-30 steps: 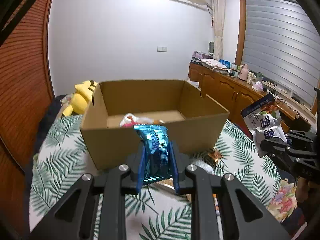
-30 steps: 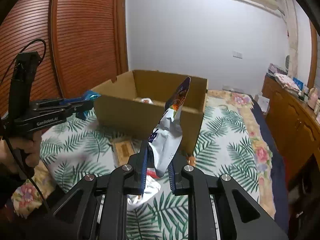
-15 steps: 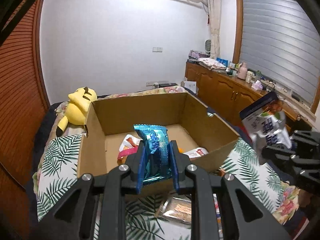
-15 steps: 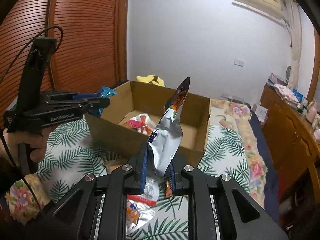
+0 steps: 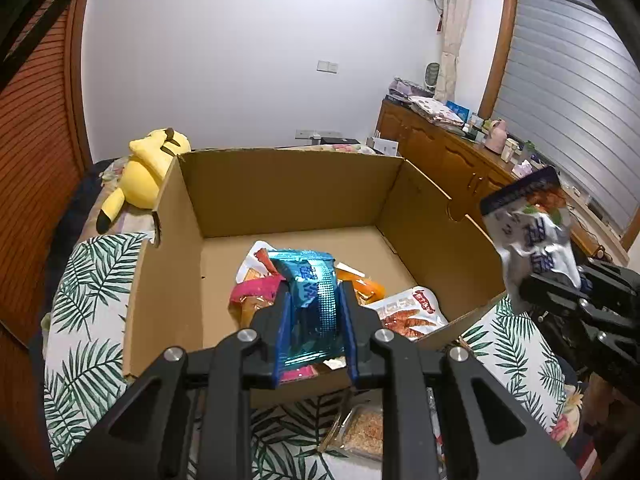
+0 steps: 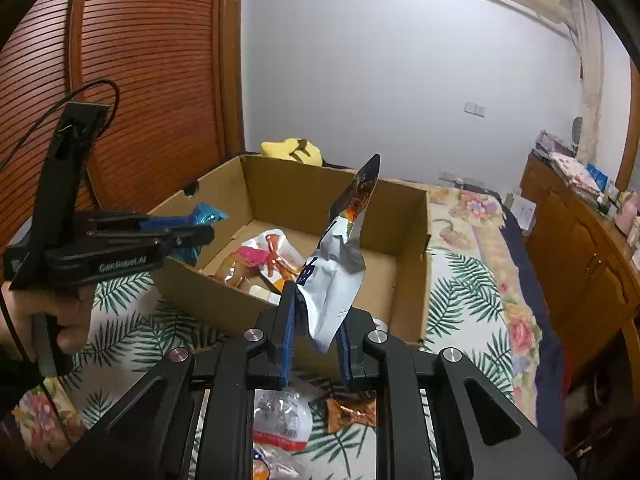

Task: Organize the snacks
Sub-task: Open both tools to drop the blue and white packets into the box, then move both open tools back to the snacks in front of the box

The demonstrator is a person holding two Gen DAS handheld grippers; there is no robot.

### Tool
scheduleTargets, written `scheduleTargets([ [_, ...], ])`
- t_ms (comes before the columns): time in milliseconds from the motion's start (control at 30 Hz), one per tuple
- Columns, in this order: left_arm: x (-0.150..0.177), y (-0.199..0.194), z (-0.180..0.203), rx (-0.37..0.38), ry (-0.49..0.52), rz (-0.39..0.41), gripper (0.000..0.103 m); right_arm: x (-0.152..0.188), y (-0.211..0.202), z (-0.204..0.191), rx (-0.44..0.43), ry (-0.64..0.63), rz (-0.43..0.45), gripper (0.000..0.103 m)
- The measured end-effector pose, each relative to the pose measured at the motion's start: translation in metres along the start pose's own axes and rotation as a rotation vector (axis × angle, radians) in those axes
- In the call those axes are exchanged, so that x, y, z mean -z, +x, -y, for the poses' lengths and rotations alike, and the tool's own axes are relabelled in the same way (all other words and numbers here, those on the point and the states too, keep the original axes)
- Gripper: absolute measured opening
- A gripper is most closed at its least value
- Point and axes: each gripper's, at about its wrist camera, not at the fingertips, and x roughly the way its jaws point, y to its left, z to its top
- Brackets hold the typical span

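Note:
My left gripper point(image 5: 314, 312) is shut on a shiny blue snack packet point(image 5: 310, 300), held over the near wall of an open cardboard box point(image 5: 288, 188). Inside the box lie a pink packet point(image 5: 256, 290), an orange one and a white packet with red print point(image 5: 408, 312). My right gripper point(image 6: 316, 320) is shut on a crumpled white and dark blue snack bag point(image 6: 336, 272), which stands upright over the box's near wall point(image 6: 224, 304). In the right wrist view the left gripper point(image 6: 176, 232) and its blue packet point(image 6: 206, 216) hang over the box's left edge. The right gripper point(image 5: 560, 284) shows at the right of the left wrist view.
The box sits on a bed with a palm-leaf cover point(image 5: 88, 280). Loose snacks lie in front of the box: a clear packet point(image 5: 360, 432), a white and red pouch point(image 6: 280, 420), a brown wrapped sweet point(image 6: 352, 412). A yellow plush toy point(image 5: 148, 168) lies behind the box. Wooden cabinets point(image 5: 448, 156) line the right wall.
Both grippers have moved forward toward the box, each still holding its packet. The box now looks larger and its inside is in view.

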Motion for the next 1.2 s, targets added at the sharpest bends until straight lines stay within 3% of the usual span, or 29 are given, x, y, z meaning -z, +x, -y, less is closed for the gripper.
scheduleTargets([
  [200,0.004,0.003,-0.001,-0.003,-0.018,-0.005,0.026,-0.007,0.018,-0.005,0.003,-0.004,-0.017,0.015],
  [300,0.006,0.001,-0.006,-0.002,-0.034,0.009,0.051,-0.008,0.025,-0.007,0.008,-0.009,-0.029,0.016],
  [533,0.008,-0.009,-0.014,-0.013,-0.045,0.036,0.052,-0.006,0.036,0.001,0.009,0.022,-0.033,0.017],
  [633,0.007,-0.017,-0.016,-0.024,-0.035,0.065,0.053,-0.006,0.037,0.004,0.010,0.037,-0.027,0.027],
  [867,0.012,-0.027,-0.018,-0.011,-0.028,0.101,0.054,0.000,0.026,0.002,-0.010,0.039,-0.004,0.027],
  [967,0.015,-0.032,-0.018,-0.003,-0.022,0.116,0.071,0.007,0.007,0.000,-0.033,0.044,0.029,0.028],
  [1000,0.017,-0.035,-0.017,-0.006,-0.018,0.131,0.081,0.010,0.001,-0.001,-0.039,0.044,0.041,0.031],
  [1033,0.018,-0.038,-0.017,-0.010,-0.012,0.144,0.084,0.014,-0.007,-0.002,-0.041,0.043,0.055,0.035],
  [1200,0.026,-0.055,-0.008,-0.011,0.028,0.175,0.087,0.035,-0.029,-0.004,-0.068,0.059,0.076,0.049],
])
